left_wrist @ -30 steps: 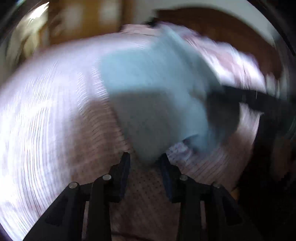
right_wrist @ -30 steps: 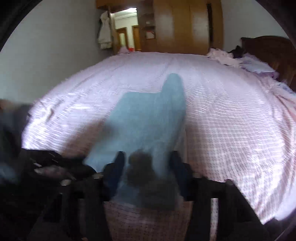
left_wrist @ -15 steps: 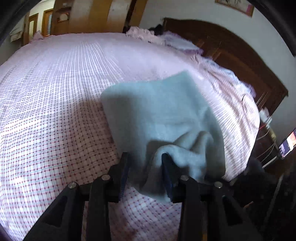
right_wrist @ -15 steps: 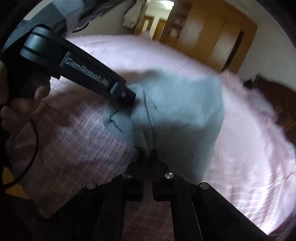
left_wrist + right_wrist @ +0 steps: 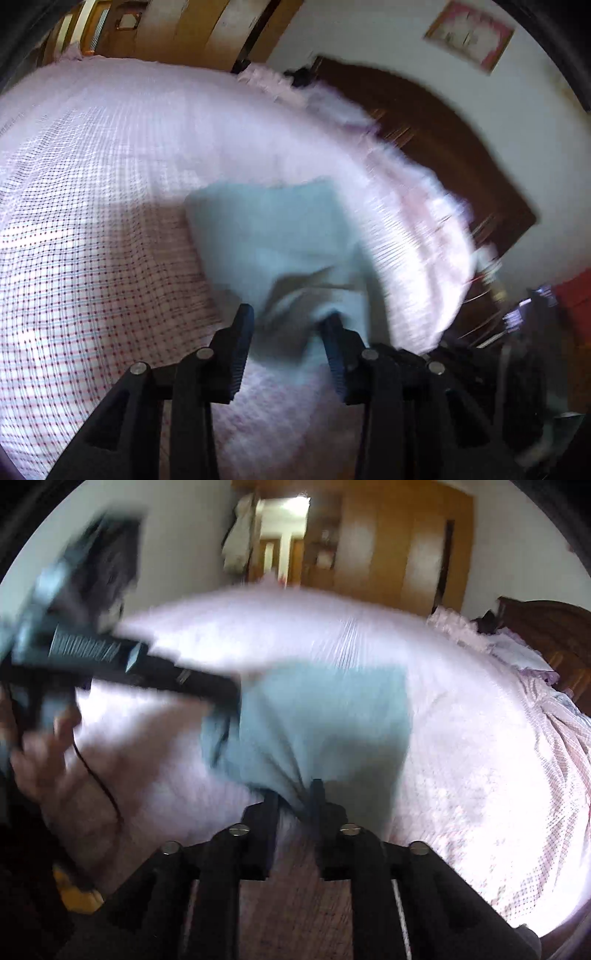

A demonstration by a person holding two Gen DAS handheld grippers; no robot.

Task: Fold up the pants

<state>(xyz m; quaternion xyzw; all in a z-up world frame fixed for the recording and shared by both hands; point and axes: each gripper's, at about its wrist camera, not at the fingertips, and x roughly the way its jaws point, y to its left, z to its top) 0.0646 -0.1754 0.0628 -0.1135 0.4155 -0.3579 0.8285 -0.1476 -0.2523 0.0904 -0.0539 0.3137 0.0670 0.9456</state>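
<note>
We hold the pale blue pants on the checked bed, lying straight ahead of both grippers. Our right gripper is opening around a bunched near edge; our left gripper is closing on the adjacent corner.

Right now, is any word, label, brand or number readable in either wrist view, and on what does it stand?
Nothing can be read in either view.
Left gripper: pale lettering along its body, too blurred to read.
Framed picture on the wall: pink border, any writing too blurred to tell.
Small lit screen beside the bed: too small and blurred to read.
</note>
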